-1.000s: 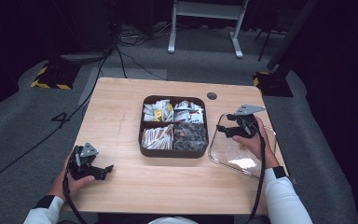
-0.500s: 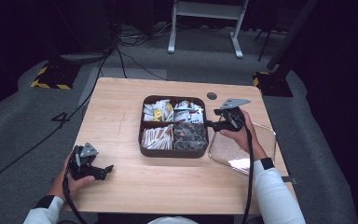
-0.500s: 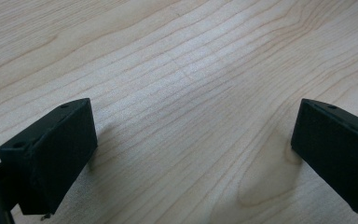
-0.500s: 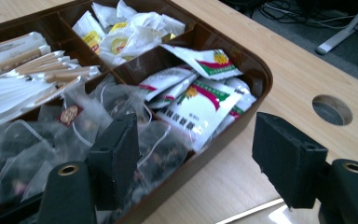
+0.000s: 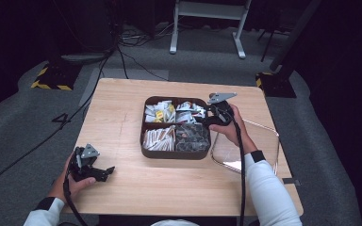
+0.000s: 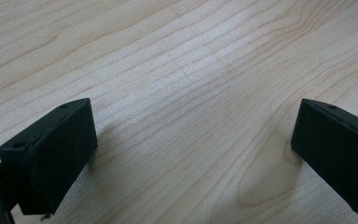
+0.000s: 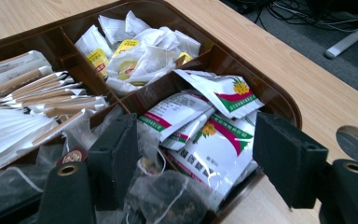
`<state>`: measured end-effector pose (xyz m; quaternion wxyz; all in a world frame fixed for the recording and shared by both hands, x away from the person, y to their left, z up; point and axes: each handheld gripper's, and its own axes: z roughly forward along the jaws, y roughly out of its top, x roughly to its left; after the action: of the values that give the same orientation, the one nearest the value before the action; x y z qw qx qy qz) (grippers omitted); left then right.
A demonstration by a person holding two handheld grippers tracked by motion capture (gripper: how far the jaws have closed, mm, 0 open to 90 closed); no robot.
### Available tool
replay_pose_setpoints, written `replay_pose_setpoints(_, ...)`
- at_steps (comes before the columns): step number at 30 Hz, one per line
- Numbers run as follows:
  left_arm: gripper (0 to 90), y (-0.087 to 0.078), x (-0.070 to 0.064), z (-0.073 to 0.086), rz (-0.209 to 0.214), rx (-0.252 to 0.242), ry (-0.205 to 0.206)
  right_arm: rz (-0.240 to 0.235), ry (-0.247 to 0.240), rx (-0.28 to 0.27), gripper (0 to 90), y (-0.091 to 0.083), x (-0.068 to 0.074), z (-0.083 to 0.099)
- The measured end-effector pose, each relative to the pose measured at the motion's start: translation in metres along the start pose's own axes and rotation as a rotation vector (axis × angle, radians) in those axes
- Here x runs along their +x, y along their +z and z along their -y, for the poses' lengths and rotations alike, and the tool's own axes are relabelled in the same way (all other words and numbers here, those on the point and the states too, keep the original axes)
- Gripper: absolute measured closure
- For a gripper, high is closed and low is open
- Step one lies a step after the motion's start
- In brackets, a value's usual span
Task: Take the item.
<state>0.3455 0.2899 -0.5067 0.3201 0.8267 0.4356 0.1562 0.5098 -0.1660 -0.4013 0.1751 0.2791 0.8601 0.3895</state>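
High view: the right tongs [image 5: 206, 114] have moved. A second ago they hung above the clear lid [image 5: 259, 146] that lies on the desk [image 5: 122, 108] at the tray's right; half a second ago they were crossing toward the tray, and now they sit at the right rim of the brown tray [image 5: 143, 141], over its far right compartment. The lid lies where it was, so the hand has left it and gone for the contents. The left tongs [image 5: 107, 170] have not shifted; they rest near the desk's front left corner, well apart from the tray.

Left gripper view: the jaws stand wide apart with nothing between them, only bare wood of the desk beneath.

Right gripper view: the jaws are spread wide and hold nothing. Between them lie the white sachets [image 7: 214, 144] with red and green print, piled in that compartment; clear bags of dark pieces [image 7: 168, 196] lie in the nearer compartment, at the left jaw. The neighbouring compartments hold paper-wrapped sticks [image 7: 32, 93] and white tea bags [image 7: 135, 51].

I judge that the reach is nearly done and that picking a sachet comes next: lower the jaws around one and close. The sachets overlap loosely, so more than one may be pinched.
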Motion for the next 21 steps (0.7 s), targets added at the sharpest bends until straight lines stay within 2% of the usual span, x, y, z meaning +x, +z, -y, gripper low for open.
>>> replay_pose_setpoints(13,0.5,0.0,0.0,0.0,-0.001,0.0,-0.001,-0.011,-0.016,0.03,31.3,0.03,0.004,-0.016)
replay_pose_setpoints(21,0.5,0.0,0.0,0.0,-0.002,-0.001,0.0,0.008,-0.028,0.049,31.8,0.043,0.004,-0.021)
